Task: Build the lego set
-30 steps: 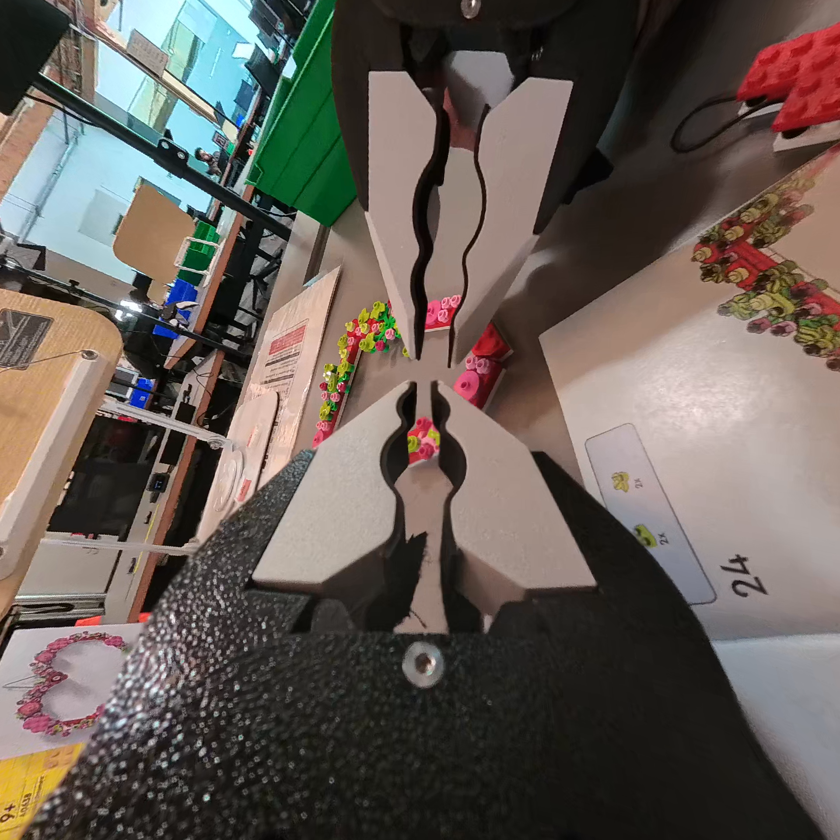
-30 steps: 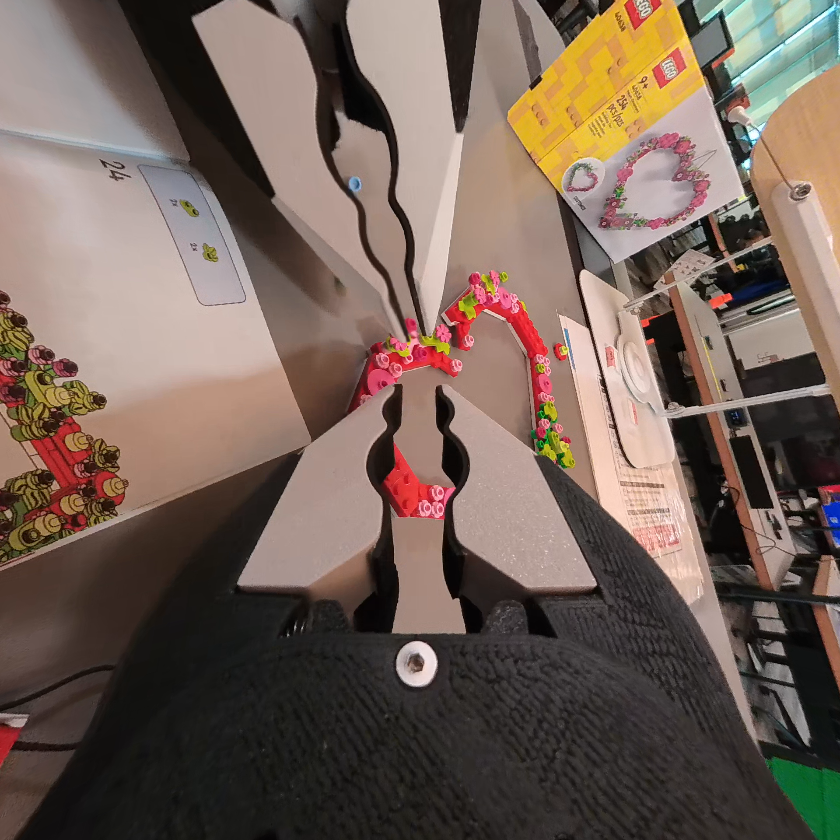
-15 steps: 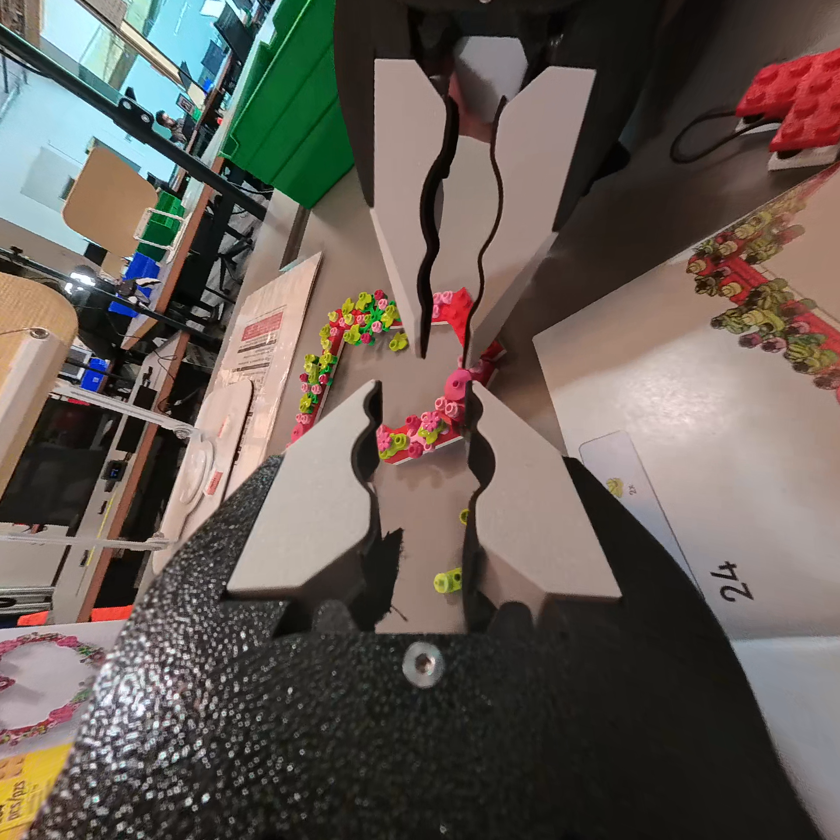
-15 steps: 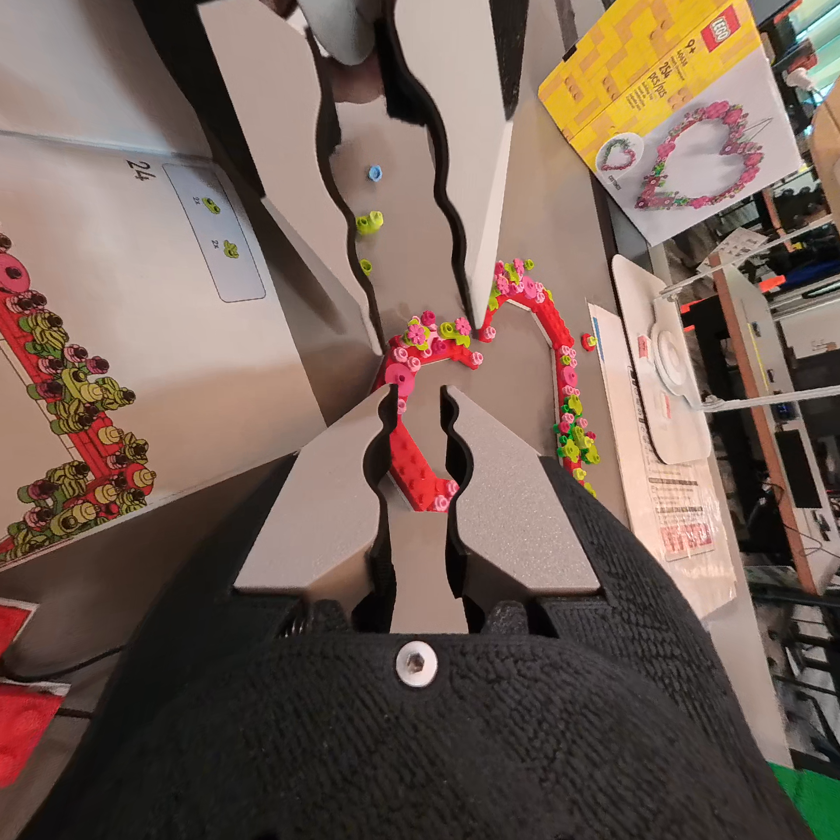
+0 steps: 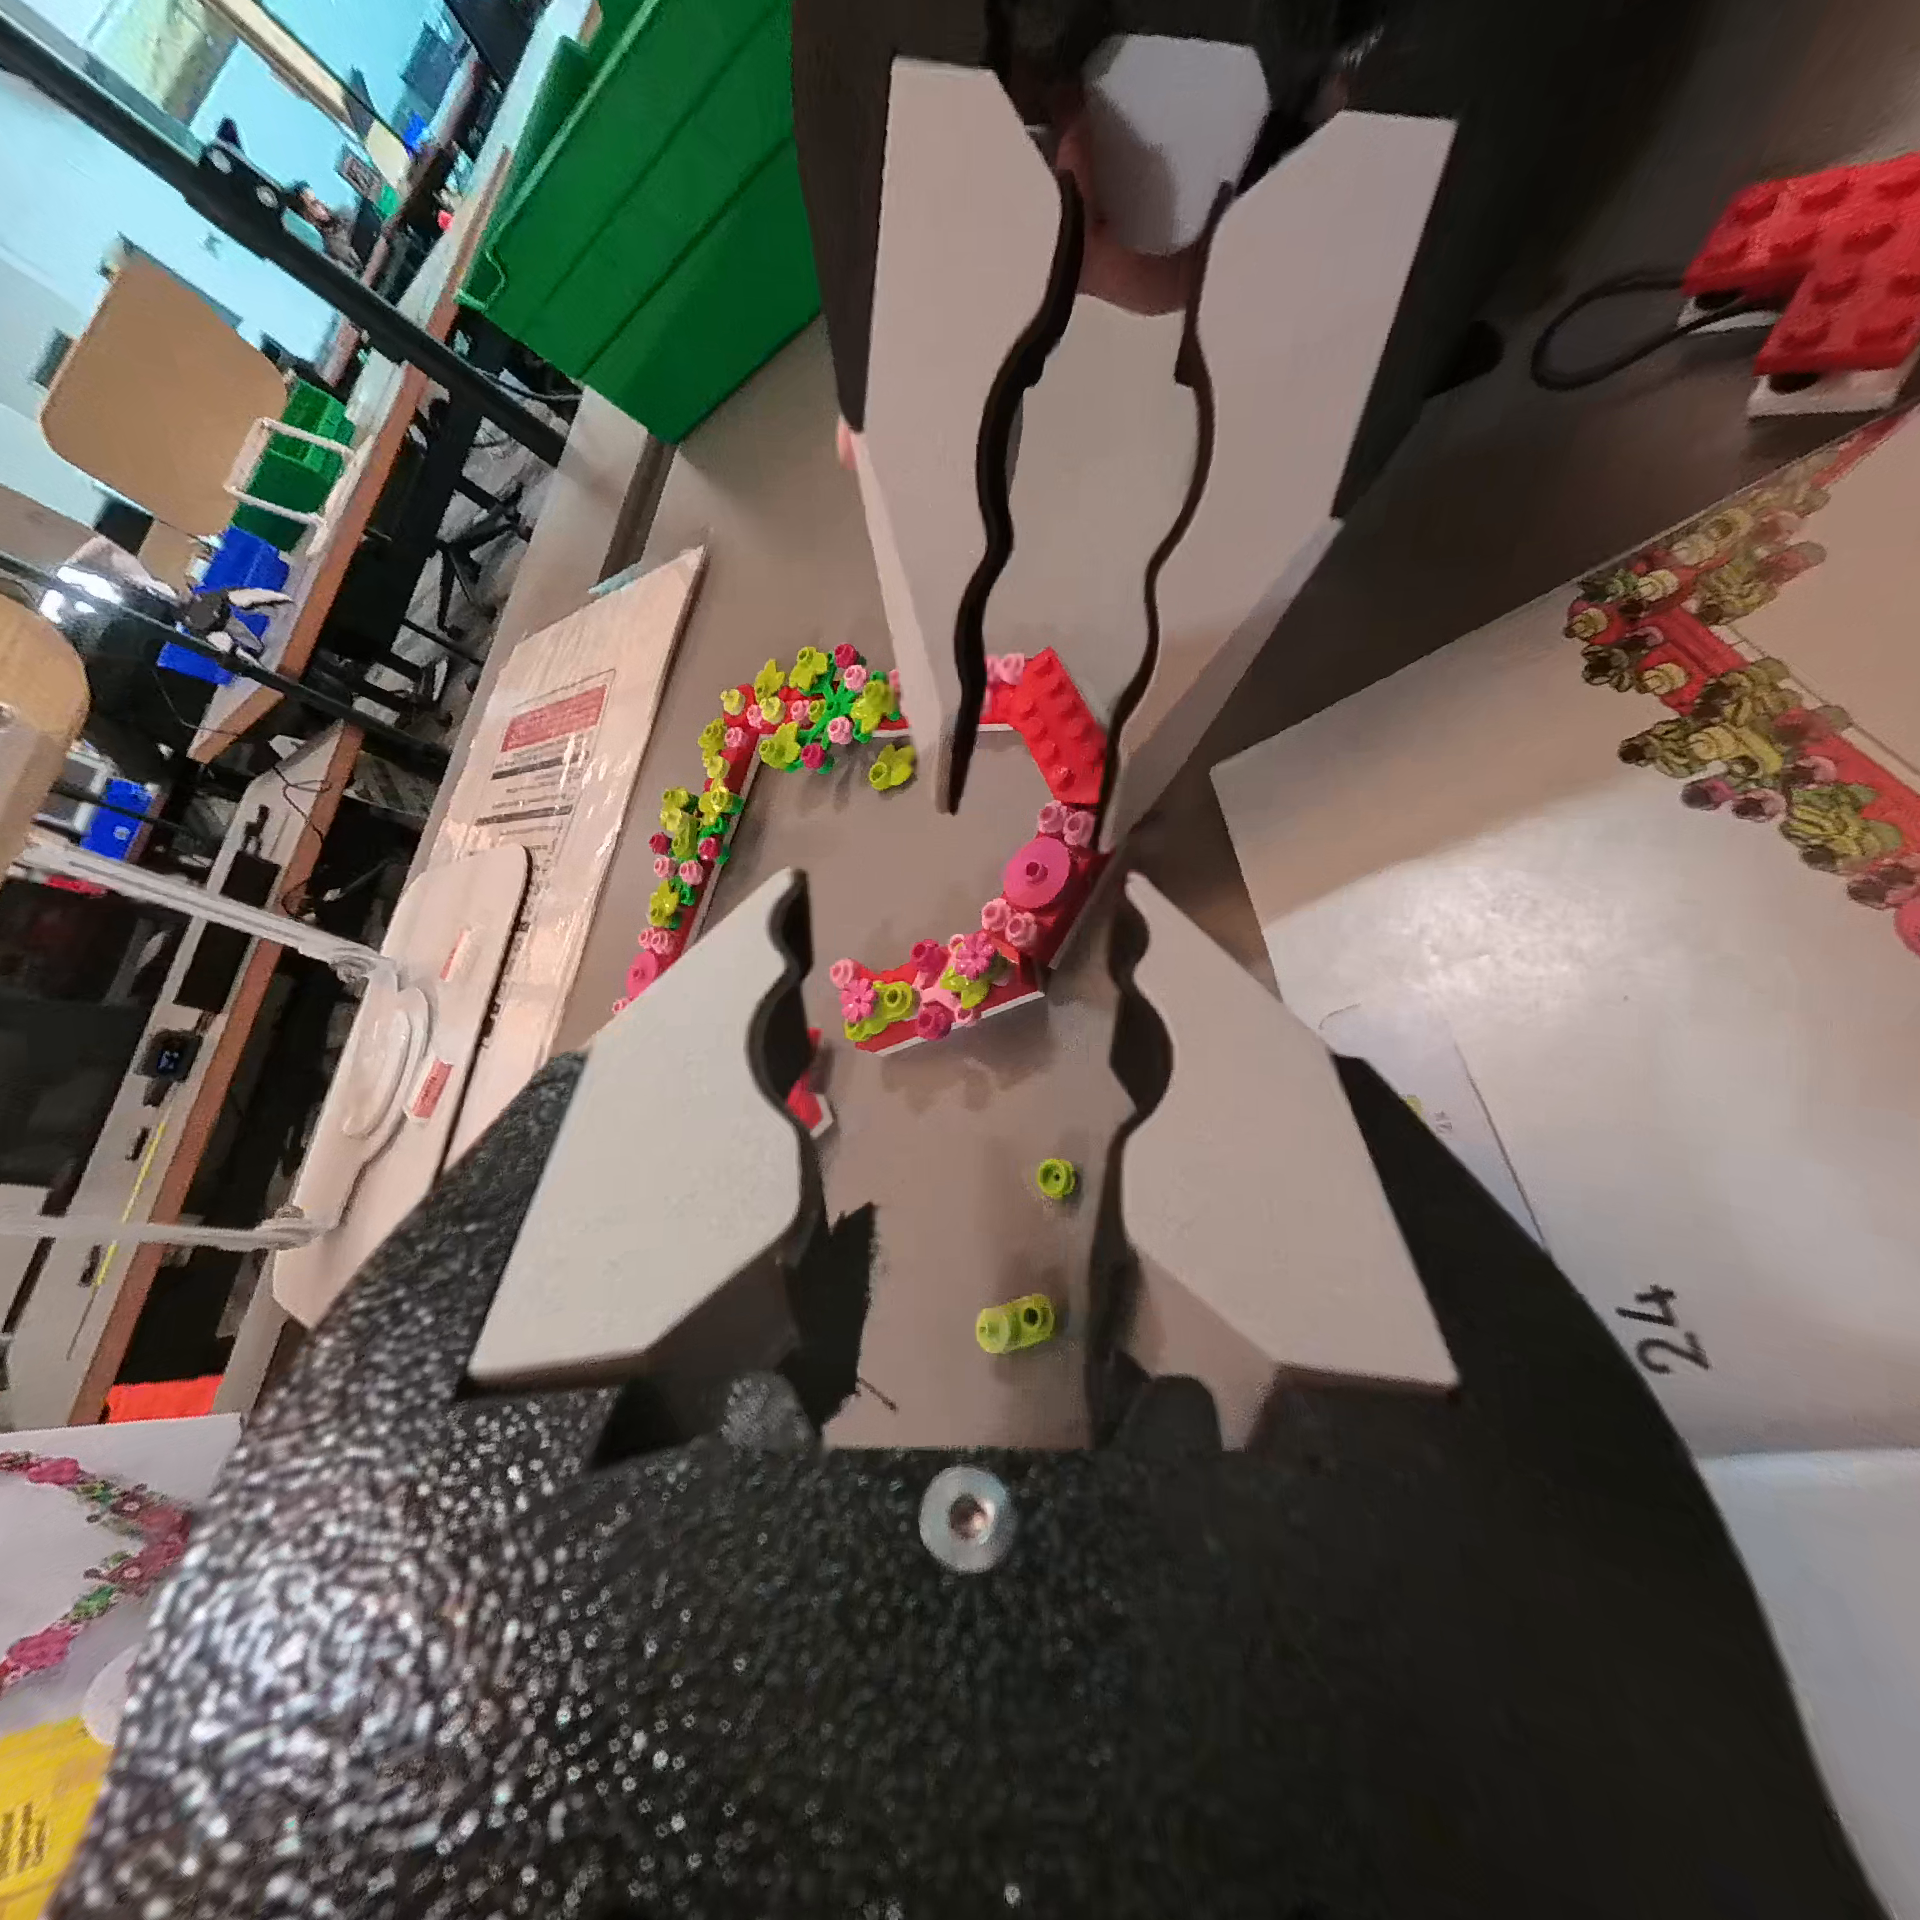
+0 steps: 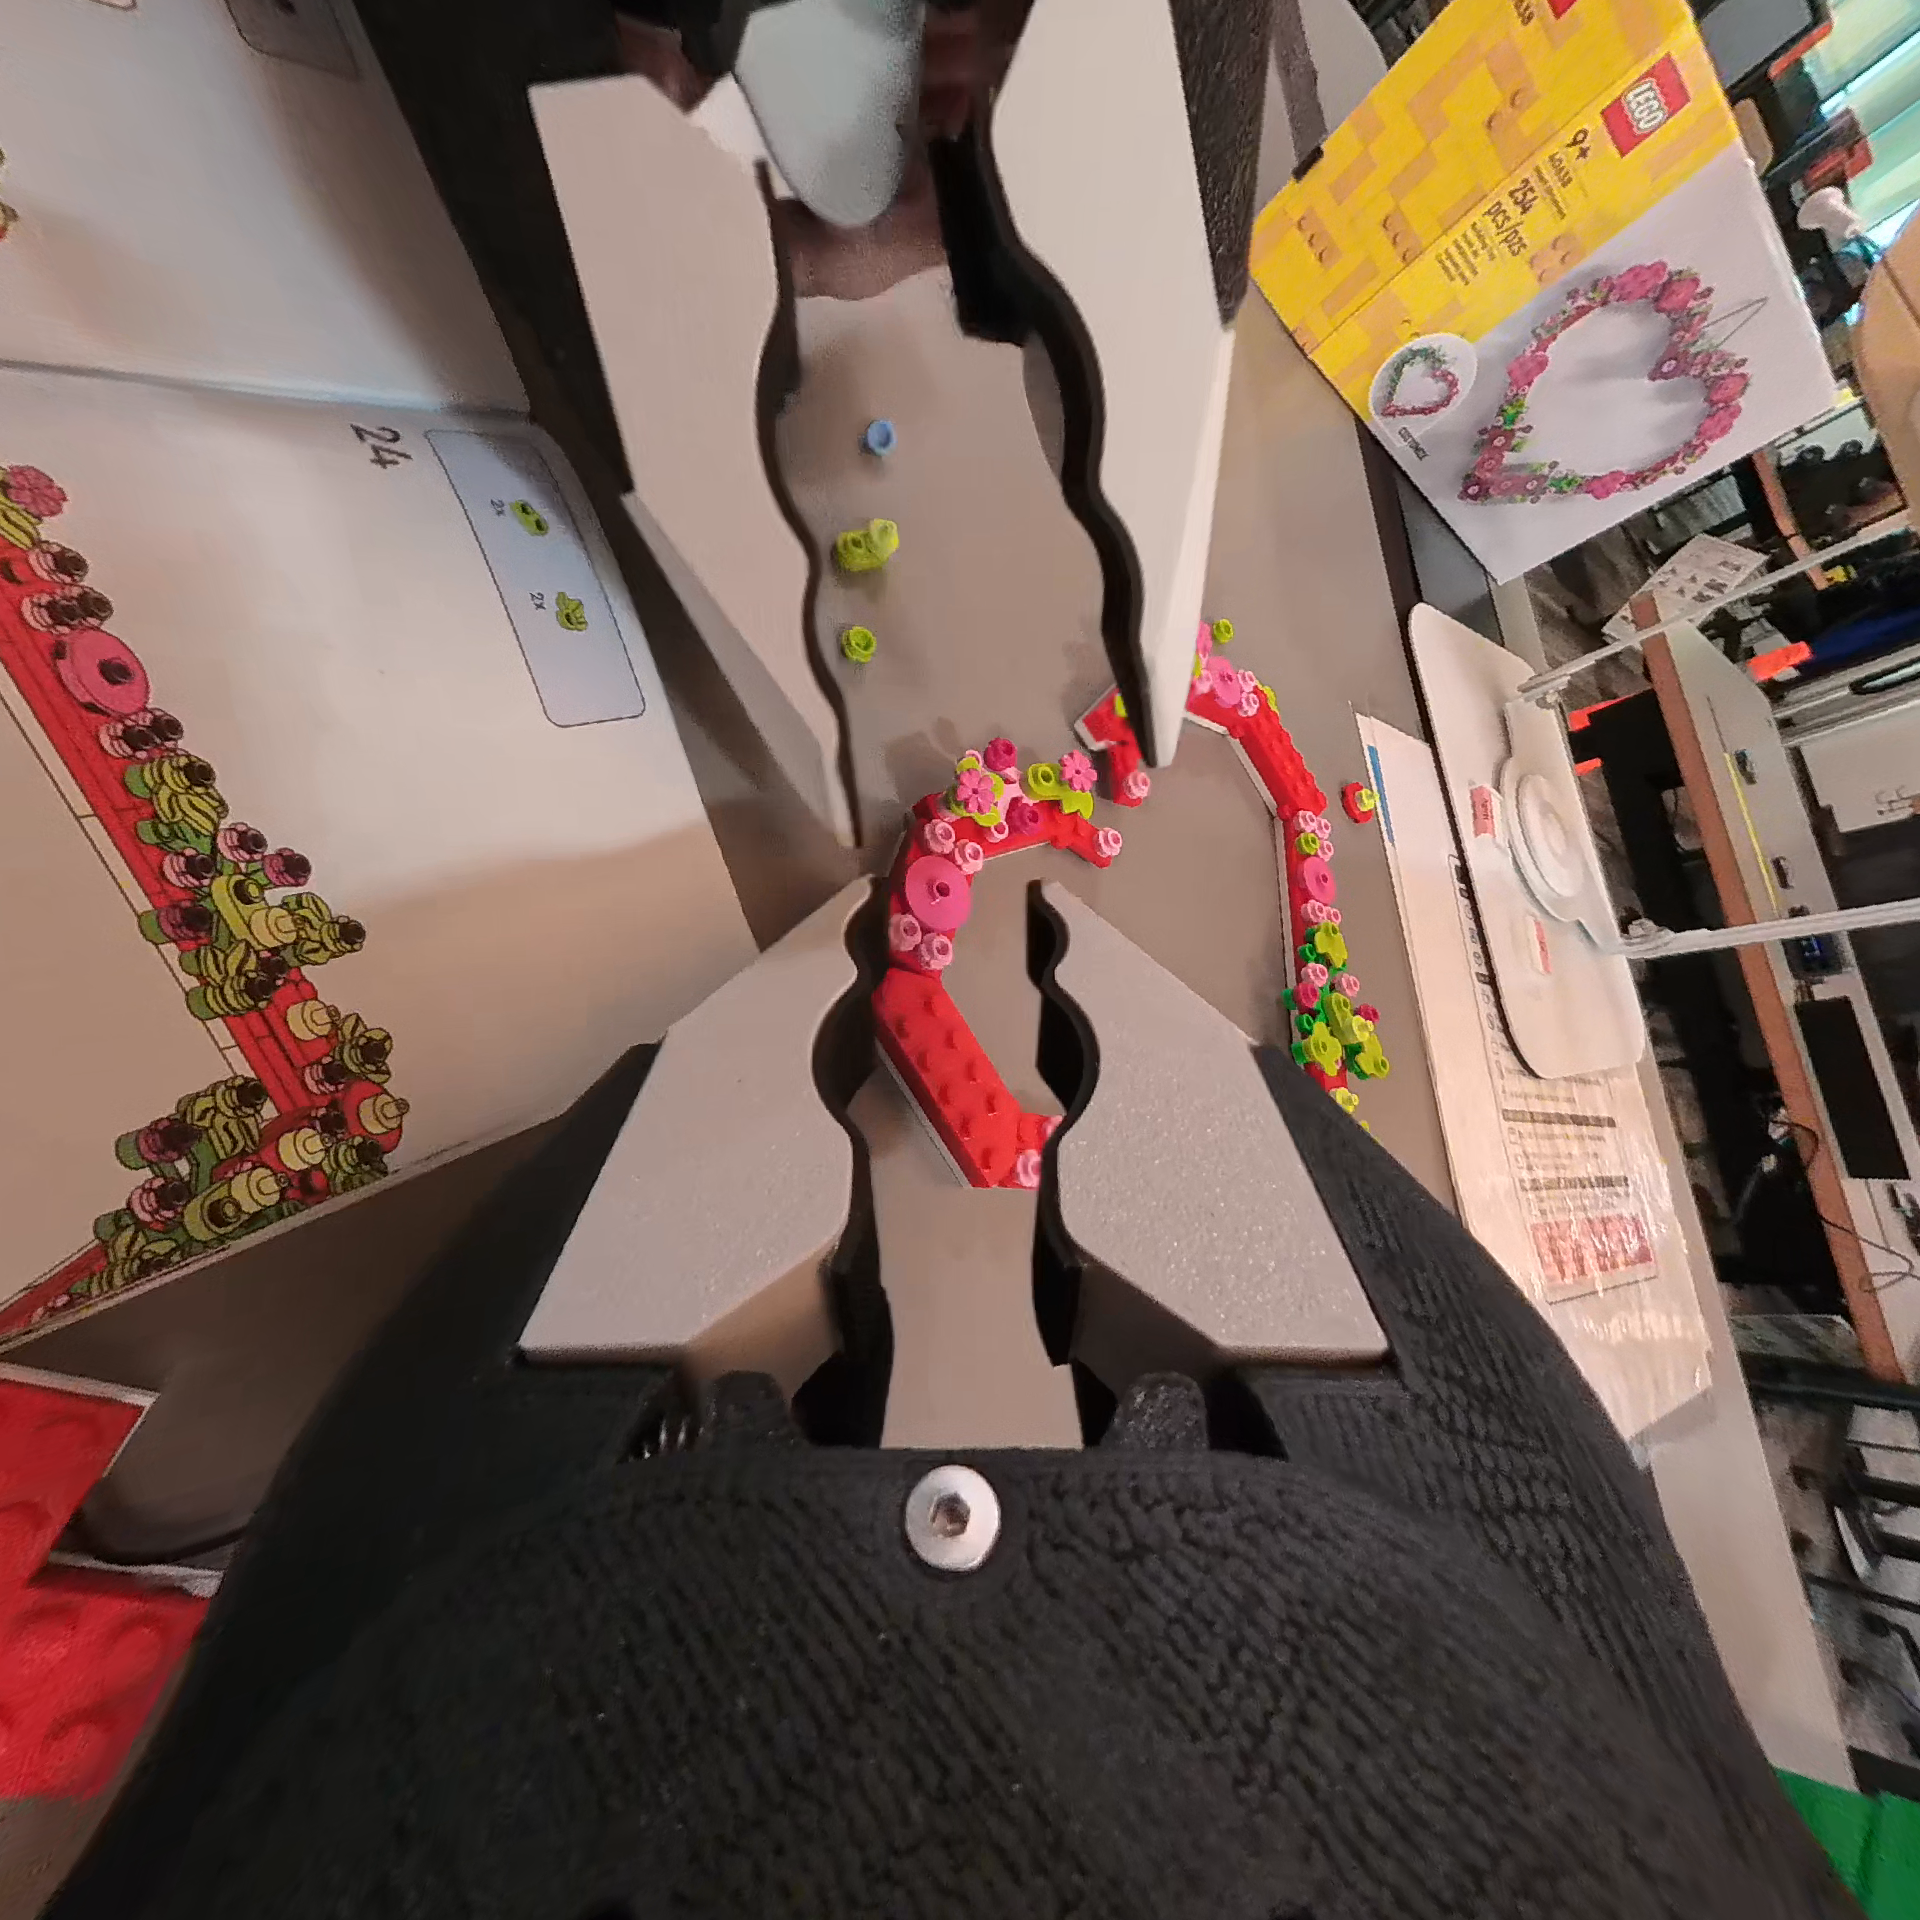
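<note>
A curved red Lego arc with pink flowers [image 5: 1023, 883] lies on the grey table [image 5: 935, 1247]; it also shows in the right wrist view [image 6: 935, 1070]. My left gripper [image 5: 961, 883] is open, with the arc's flowered end just beyond its tips. My right gripper [image 6: 951, 888] is open and straddles the arc's bare red end. The two grippers face each other tip to tip. The second red arc, with lime and pink flowers [image 5: 727, 769], lies beside the first [image 6: 1309, 935]. Two loose lime pieces [image 5: 1013, 1325] lie between my left fingers.
The open instruction booklet [image 5: 1558, 987] lies along one side [image 6: 260, 727]. The yellow and white Lego box [image 6: 1507, 260], a laminated sheet [image 5: 540, 748], green bins [image 5: 665, 208] and a large red brick block [image 5: 1829, 281] ring the work spot. A small blue stud [image 6: 878, 436] lies near the lime pieces. The grippers are tip to tip, or close to it.
Both grippers were nearly shut on the flowered red arc a second ago. Both have opened and drawn back a little, and the arc now lies on the table.
</note>
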Action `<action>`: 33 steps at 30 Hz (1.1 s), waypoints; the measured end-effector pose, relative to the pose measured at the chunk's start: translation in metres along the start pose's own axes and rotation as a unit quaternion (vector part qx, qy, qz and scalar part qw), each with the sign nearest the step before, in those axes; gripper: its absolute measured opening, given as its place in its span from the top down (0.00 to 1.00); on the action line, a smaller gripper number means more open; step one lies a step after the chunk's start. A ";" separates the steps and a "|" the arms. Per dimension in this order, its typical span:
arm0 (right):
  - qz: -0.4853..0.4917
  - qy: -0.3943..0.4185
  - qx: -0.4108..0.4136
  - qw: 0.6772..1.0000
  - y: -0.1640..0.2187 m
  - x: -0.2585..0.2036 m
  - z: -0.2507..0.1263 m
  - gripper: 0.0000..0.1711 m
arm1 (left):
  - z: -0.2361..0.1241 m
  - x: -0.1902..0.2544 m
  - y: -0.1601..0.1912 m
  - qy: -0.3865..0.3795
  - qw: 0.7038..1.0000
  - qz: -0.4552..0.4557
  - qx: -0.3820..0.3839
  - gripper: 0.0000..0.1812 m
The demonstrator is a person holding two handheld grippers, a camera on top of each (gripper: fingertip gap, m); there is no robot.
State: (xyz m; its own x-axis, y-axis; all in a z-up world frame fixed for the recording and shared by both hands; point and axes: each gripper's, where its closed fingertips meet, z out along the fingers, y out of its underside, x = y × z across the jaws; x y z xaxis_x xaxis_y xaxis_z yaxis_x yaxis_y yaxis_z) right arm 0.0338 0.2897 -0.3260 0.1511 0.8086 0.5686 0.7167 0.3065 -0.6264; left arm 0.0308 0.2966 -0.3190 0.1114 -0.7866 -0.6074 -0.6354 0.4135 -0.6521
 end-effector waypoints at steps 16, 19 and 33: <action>0.043 -0.044 -0.017 0.998 0.007 -0.005 0.003 0.85 | 0.001 0.005 0.005 0.027 1.000 0.000 -0.016 0.67; 0.090 -0.091 -0.042 0.991 0.014 -0.010 0.006 0.80 | 0.001 0.002 0.013 0.035 0.999 -0.002 -0.033 0.63; 0.134 -0.224 -0.038 0.965 0.023 -0.016 0.000 0.91 | -0.004 -0.007 0.012 0.050 0.997 -0.056 0.012 0.63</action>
State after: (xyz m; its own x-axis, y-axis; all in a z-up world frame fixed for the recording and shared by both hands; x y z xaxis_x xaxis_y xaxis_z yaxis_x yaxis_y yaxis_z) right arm 0.0474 0.2843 -0.3492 0.0408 0.9947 0.0947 0.7431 0.0331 -0.6683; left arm 0.0198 0.3053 -0.3208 0.1030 -0.8692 -0.4836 -0.6049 0.3312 -0.7242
